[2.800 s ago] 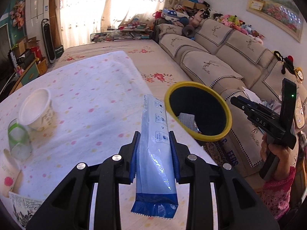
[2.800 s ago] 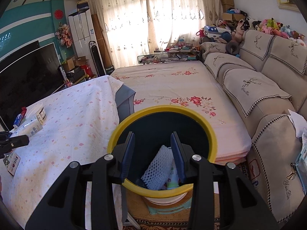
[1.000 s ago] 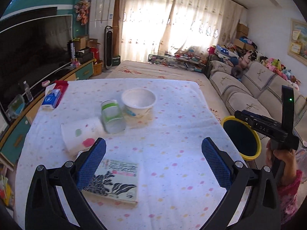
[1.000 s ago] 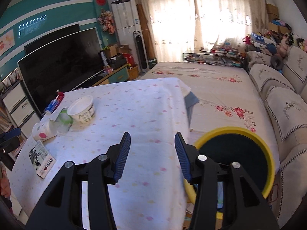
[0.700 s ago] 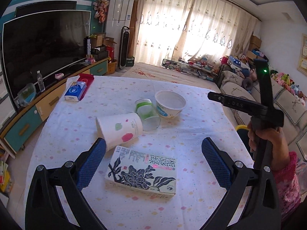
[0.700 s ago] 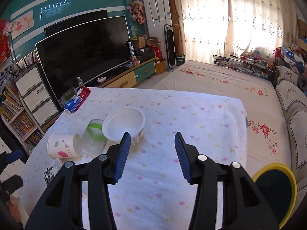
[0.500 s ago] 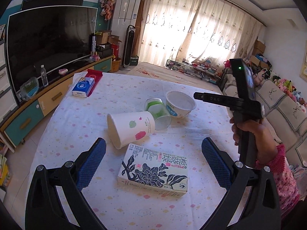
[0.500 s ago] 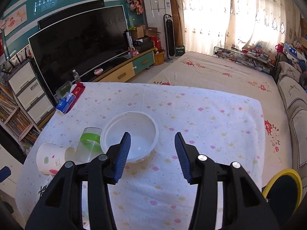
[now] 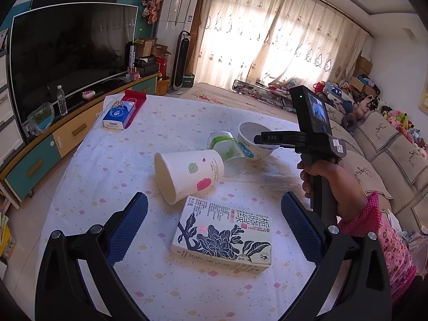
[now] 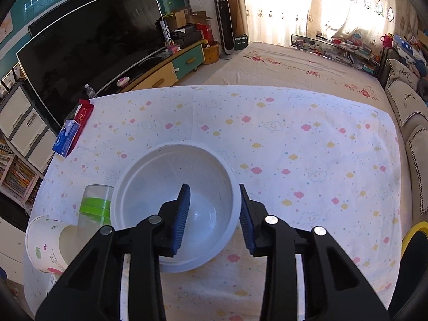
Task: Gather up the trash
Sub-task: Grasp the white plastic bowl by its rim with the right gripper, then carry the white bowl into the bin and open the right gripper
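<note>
White cloth dotted with pastel clouds covers the table (image 9: 112,165). From the left wrist view, a paper cup (image 9: 187,174) lies on its side at the left, a clear cup with a green band (image 9: 227,149) tipped against it, then the white plastic bowl (image 9: 254,141) upright beside that. Nearer, a flat printed carton (image 9: 224,235) lies between the wide-spread fingers of the left gripper (image 9: 214,224) — released, gripping nothing. At the right, a hand (image 9: 331,184) holds the right gripper (image 10: 214,214) over the bowl (image 10: 176,203). Its jaws have just been closing and straddle the bowl's right rim — one pad inside, one outside, not yet pressing. A yellow-rimmed bin (image 10: 414,230) peeks in at far right.
</note>
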A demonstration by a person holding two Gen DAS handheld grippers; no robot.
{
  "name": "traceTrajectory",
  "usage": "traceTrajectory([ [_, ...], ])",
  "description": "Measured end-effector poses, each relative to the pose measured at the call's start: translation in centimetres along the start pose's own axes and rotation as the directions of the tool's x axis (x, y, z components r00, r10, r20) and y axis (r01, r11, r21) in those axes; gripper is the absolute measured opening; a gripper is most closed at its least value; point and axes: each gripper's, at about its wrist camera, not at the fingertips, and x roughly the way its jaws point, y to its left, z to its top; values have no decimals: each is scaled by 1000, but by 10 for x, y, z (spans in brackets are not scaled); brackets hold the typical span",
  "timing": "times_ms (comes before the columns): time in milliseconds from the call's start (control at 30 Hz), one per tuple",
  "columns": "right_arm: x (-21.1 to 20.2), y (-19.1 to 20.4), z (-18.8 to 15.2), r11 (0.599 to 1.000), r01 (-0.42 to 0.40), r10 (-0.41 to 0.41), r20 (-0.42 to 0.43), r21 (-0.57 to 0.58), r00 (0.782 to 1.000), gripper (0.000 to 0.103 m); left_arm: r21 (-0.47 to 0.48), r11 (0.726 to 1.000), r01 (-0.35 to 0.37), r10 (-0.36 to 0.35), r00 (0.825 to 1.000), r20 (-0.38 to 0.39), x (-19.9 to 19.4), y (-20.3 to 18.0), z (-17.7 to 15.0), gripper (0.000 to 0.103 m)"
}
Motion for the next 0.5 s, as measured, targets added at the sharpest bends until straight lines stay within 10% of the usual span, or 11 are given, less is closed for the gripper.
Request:
traceTrajectory([
  [233,-7,-7,-3,999,-35,35,5,30,999,8,13,1000,5,-4,1000,-6,3,-8,-1,98],
  [500,-38,-22,-17,998,-48,46,49,48,998,7,22,1000,15,-15,1000,-7,4,-14,-3,98],
])
